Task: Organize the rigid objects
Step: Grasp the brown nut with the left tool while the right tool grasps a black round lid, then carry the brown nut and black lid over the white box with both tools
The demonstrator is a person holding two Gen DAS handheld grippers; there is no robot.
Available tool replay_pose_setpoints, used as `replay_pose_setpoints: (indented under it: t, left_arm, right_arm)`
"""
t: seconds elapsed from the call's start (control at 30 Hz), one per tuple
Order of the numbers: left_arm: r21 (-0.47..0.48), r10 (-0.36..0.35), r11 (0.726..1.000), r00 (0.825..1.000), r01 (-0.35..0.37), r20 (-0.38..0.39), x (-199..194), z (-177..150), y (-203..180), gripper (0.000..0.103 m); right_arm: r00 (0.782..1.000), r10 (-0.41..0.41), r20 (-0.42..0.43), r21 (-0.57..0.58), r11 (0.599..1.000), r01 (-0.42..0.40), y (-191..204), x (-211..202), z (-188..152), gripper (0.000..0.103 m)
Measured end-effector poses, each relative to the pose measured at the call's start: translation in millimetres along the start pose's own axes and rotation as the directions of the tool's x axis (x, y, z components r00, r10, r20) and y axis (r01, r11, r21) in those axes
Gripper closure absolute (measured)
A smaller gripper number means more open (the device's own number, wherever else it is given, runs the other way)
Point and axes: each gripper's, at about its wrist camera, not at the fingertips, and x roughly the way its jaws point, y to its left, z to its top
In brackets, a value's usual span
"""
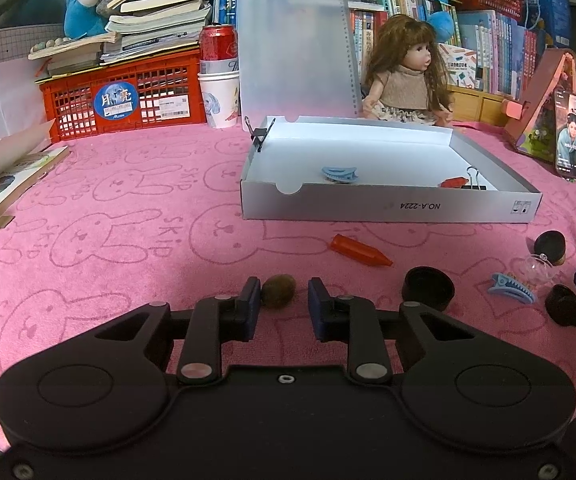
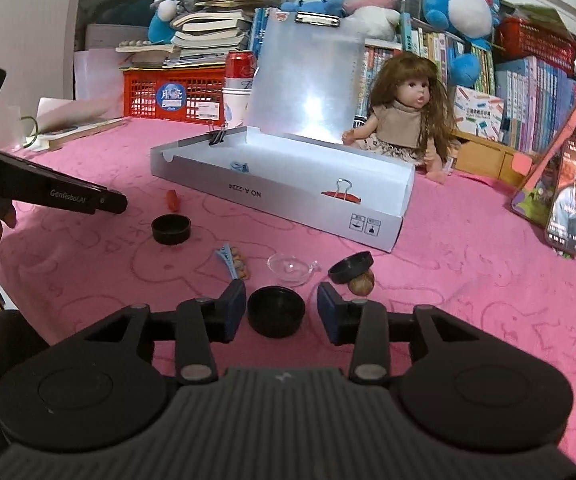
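Note:
A brown walnut lies on the pink cloth between the tips of my left gripper. It touches the left pad, and a gap separates it from the right pad, so the jaws stand open. My right gripper is open around a black cap, with a gap on each side. The open white box ahead holds a blue hair clip, a red crayon and a binder clip. Another red crayon lies in front of the box.
On the cloth lie a second black cap, a blue hair clip, a clear dish and a black cap tilted on a walnut. A doll, a red crate and a phone stand behind.

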Motion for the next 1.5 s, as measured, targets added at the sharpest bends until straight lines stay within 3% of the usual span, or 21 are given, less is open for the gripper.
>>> replay_pose_setpoints:
  t: [0.27,0.37,0.43,0.87,1.5]
  left_arm:
    - [0.007,0.003,1.0,1.0,-0.003,0.003,1,0,-1,0.078]
    - [0.005,0.003,1.0,1.0,-0.003,0.003,2,0,-2,0.082]
    - [0.002,-0.001,1.0,1.0,0.001,0.0,2,1,-2,0.085]
    - [0.011,-0.024,1.0,0.999,0.024,0.023,-9,8,-7,0.086]
    - [0.012,-0.063,0.998,0.998,0.063,0.015,0,49,-24,0.086]
  right_arm:
    - [0.999,0.02,-0.035,0.046,0.999,-0.018,-3,4,-7,0.045]
    - [0.999,0.027,-0.033,0.041,0.999,-0.025,-1,3,-7,0.062]
    - [0.999,0.028,-0.032,0.034,0.999,-0.026,1,2,-7,0.066]
    - [1.0,-0.014,-0.016,0.051,0.999,0.015,-1,3,3,0.066]
    - [0.995,-0.096,0.002,0.144,0.985,0.095,-24,18,45,0.066]
